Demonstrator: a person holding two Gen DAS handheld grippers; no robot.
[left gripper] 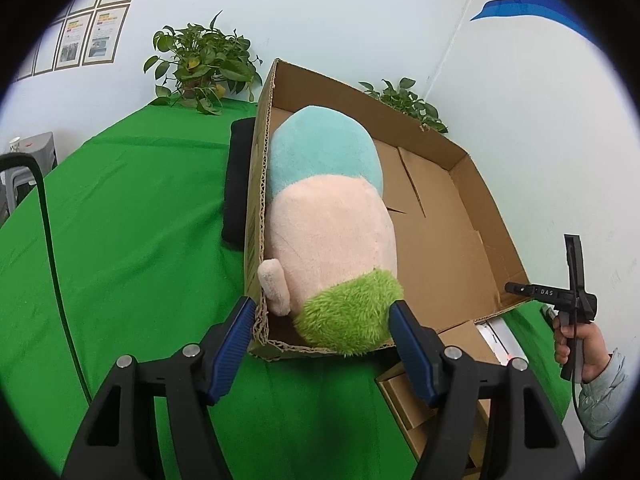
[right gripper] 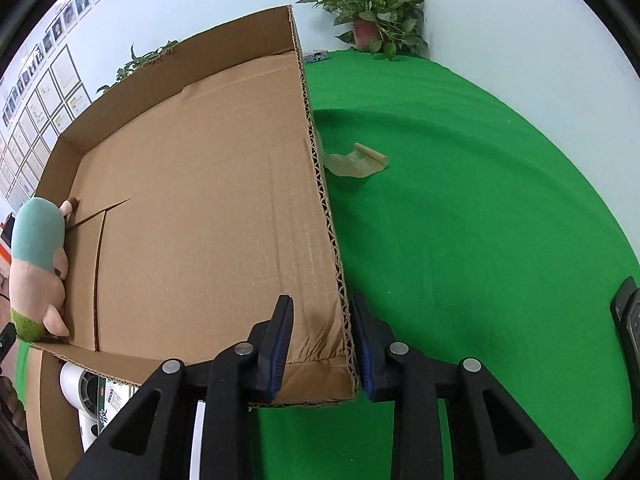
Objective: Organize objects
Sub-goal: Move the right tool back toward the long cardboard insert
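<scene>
A plush toy with a teal, peach and green body lies inside an open cardboard box along its left wall, its green end at the near edge. My left gripper is open, its fingers on either side of the toy's green end without touching it. In the right wrist view the toy lies at the box's far left. My right gripper is open and straddles the right wall of the box at its near corner.
The box sits on a green-covered table. A beige roll lies right of the box. A black object lies against the box's left side. Smaller cardboard boxes and a white package sit under the near edge. Potted plants stand at the back.
</scene>
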